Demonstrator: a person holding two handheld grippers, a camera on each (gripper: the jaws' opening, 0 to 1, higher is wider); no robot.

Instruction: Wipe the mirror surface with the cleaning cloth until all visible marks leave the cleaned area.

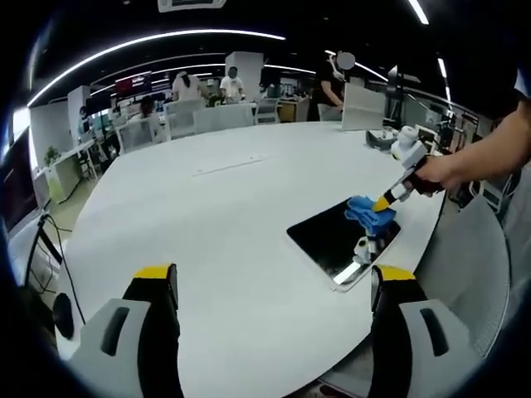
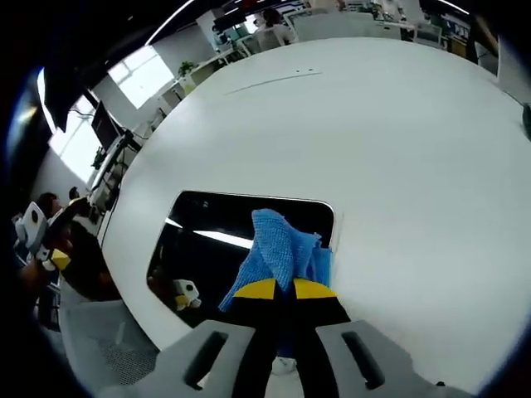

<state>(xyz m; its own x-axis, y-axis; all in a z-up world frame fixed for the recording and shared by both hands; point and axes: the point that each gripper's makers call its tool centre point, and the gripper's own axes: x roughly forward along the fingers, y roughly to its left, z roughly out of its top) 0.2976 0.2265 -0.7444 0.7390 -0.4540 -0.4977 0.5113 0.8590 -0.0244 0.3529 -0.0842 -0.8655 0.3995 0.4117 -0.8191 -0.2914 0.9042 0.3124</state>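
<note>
On the broad white table (image 1: pixel 232 224), left gripper view: the flat dark rectangular mirror (image 1: pixel 332 236) with rounded corners lies near the table's edge, glossy, reflecting ceiling lights. The crumpled blue cleaning cloth (image 1: pixel 369 213) rests on its far corner, pinched by the right gripper (image 1: pixel 383 202), which a hand (image 1: pixel 440 172) holds. The left gripper (image 1: pixel 274 286) hovers well apart from the mirror, jaws spread and empty.

Right gripper view: jaws clenched on the cloth (image 2: pixel 278 253), a soft, light, limp, textured fabric; a bunched pinch suits it. Mirror (image 2: pixel 207 240) looks rigid, slick, probably fragile; light pressure advisable. Marks too small to judge.
</note>
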